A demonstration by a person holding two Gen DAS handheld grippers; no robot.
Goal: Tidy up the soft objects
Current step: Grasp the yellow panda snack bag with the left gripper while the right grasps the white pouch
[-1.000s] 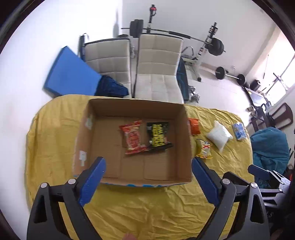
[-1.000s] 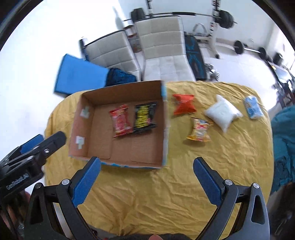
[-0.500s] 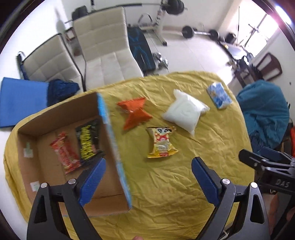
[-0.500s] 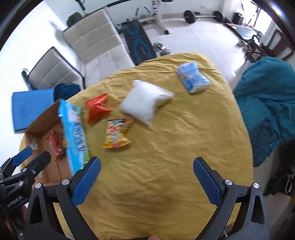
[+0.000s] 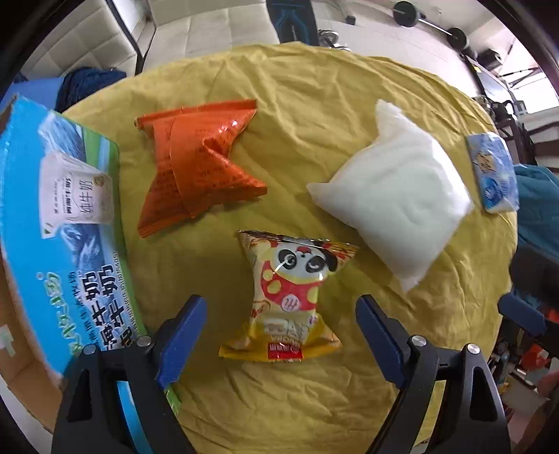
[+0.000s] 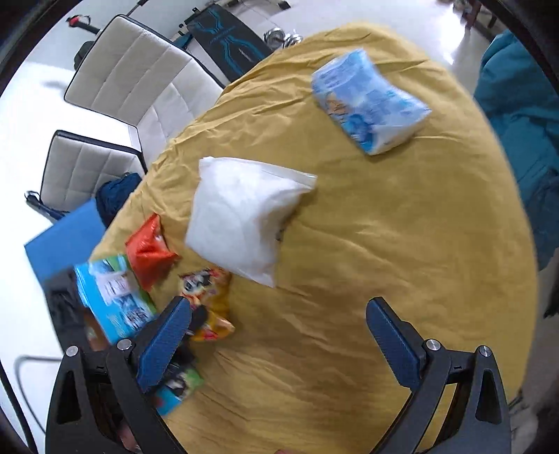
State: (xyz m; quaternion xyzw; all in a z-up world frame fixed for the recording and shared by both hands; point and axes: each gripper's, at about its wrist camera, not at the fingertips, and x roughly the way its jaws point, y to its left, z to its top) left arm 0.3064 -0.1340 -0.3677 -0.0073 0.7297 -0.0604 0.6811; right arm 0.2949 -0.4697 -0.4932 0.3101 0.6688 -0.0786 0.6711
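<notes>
My left gripper (image 5: 281, 319) is open and hovers over a yellow panda snack packet (image 5: 288, 297) on the yellow cloth; its fingers stand either side of the packet, apart from it. An orange packet (image 5: 195, 160), a white soft bag (image 5: 394, 199) and a blue-white tissue pack (image 5: 492, 173) lie beyond. The cardboard box (image 5: 66, 244) with blue printed side stands at the left. My right gripper (image 6: 279, 331) is open and empty over bare cloth, near the white bag (image 6: 241, 216) and the tissue pack (image 6: 367, 101); the panda packet (image 6: 209, 300) lies by its left finger.
The round table (image 6: 401, 244) is covered in a wrinkled yellow cloth. Two white chairs (image 6: 139, 77) stand behind it. A teal fabric heap (image 6: 524, 104) lies off the right edge. Gym weights (image 5: 429, 17) sit on the floor beyond.
Both grippers have swung right, away from the box, and dropped closer to the table. The left one now frames the panda packet; the right one faces the white bag and tissue pack.
</notes>
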